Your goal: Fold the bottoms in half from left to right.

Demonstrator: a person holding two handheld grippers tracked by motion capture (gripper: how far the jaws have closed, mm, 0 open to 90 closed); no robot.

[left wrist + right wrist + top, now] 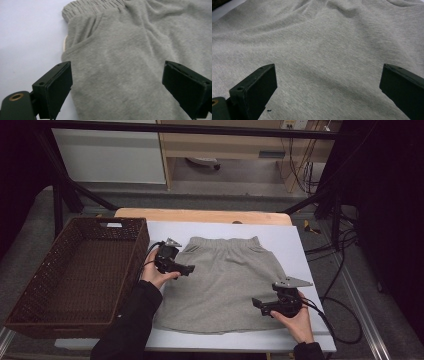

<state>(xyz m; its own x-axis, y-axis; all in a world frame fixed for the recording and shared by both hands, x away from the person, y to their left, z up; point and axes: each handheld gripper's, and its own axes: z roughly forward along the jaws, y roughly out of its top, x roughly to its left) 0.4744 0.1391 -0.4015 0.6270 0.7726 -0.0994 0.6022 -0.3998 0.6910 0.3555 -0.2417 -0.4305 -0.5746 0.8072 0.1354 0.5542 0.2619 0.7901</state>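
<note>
We see grey shorts (227,280) spread flat on a white table (305,270), waistband farthest from us, beside a wicker basket (75,270). Our left gripper (187,269) hovers at the shorts' left edge near a pocket, and our right gripper (257,302) hangs over the lower right hem. Both have their jaws wide apart, holding nothing. We judge folding is about to start; next each gripper must pinch an edge.

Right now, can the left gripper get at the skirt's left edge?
Probably yes. The left gripper is open, jaws spread over the skirt by its side edge, near the pocket. Nothing lies between them; the basket sits off to the side.
</note>
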